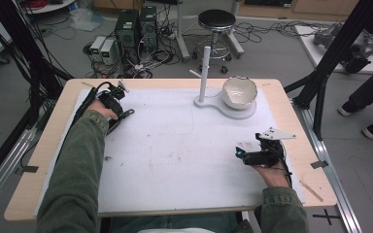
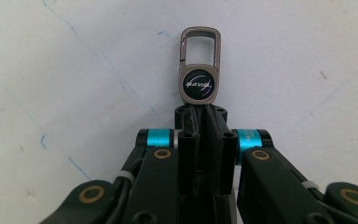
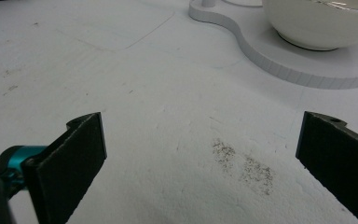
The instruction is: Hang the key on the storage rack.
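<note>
Left gripper view shows our left gripper (image 2: 200, 112) clamped tight on a metal keychain clip (image 2: 199, 65) at upper centre, over the white mat (image 2: 74, 70). Right gripper view shows our right gripper (image 3: 200, 154) gaping wide, holding nothing.

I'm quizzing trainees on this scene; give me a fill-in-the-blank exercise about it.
1. The left gripper is shut on a metal ____.
2. The right gripper has its jaws ____, with nothing between them.
3. The white bowl sits on the base of a white ____.
4. The stand's post rises to the ____ of the bowl in the high view.

Missing words: key clip; open; stand; left
</note>
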